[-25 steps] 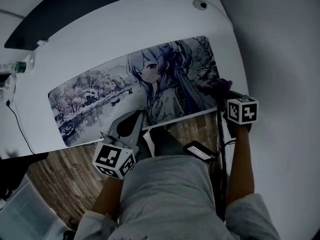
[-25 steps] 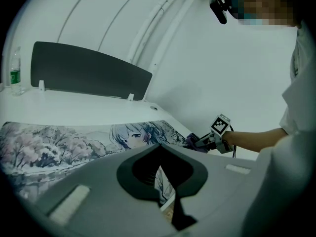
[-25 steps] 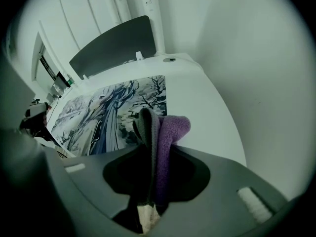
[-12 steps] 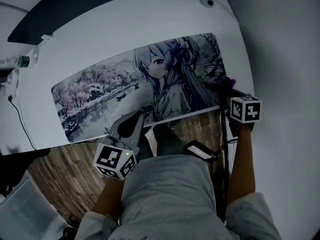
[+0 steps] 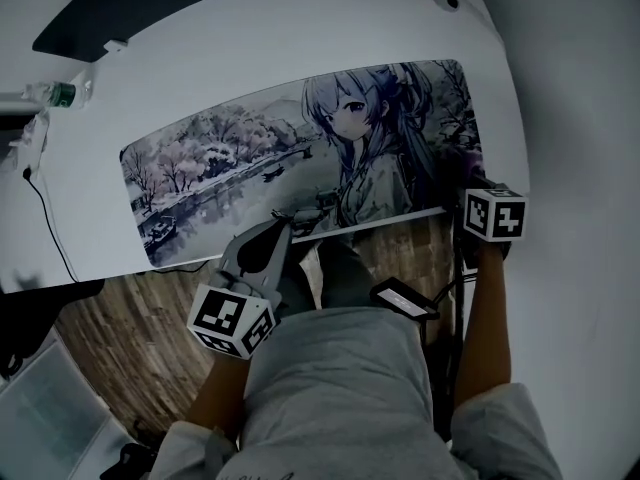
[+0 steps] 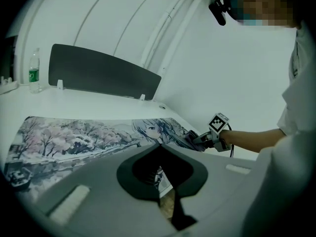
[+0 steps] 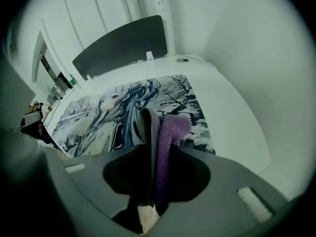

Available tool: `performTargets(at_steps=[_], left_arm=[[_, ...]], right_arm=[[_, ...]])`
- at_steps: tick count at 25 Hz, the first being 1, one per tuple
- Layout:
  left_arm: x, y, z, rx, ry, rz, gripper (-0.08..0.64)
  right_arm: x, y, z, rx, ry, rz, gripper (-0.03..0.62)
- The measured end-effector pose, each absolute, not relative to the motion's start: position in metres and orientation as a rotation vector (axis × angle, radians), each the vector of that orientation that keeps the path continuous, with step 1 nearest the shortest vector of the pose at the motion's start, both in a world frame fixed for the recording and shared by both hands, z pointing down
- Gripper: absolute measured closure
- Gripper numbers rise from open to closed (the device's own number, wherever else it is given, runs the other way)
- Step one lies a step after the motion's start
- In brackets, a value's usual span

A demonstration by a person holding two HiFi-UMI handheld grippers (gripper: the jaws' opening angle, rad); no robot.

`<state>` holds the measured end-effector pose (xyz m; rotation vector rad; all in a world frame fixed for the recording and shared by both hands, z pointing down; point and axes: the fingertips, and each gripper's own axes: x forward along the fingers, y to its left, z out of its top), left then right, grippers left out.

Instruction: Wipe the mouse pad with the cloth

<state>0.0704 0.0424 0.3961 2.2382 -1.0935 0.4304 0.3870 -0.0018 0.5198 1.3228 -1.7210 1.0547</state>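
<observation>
Rightward, cloth (image 7: 165, 132) at mouse pad (image 5: 230, 158) edge.

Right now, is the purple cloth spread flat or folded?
Folded: the purple fuzzy cloth stands doubled over, pinched in the right gripper.

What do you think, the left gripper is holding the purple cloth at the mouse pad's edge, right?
No, it's the right gripper holding the purple cloth at the edge of the mouse pad. The right gripper view shows it pinched between the fingers.
</observation>
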Motion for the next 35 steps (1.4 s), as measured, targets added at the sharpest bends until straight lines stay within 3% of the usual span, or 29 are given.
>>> performTargets(at_steps=[35], left_arm=[[-0.12,0.074,0.393,2.182,-1.194,0.381,0.541]], right_arm=[[0.164,0.016,0.518,1.181,-1.789,0.998,0.479]])
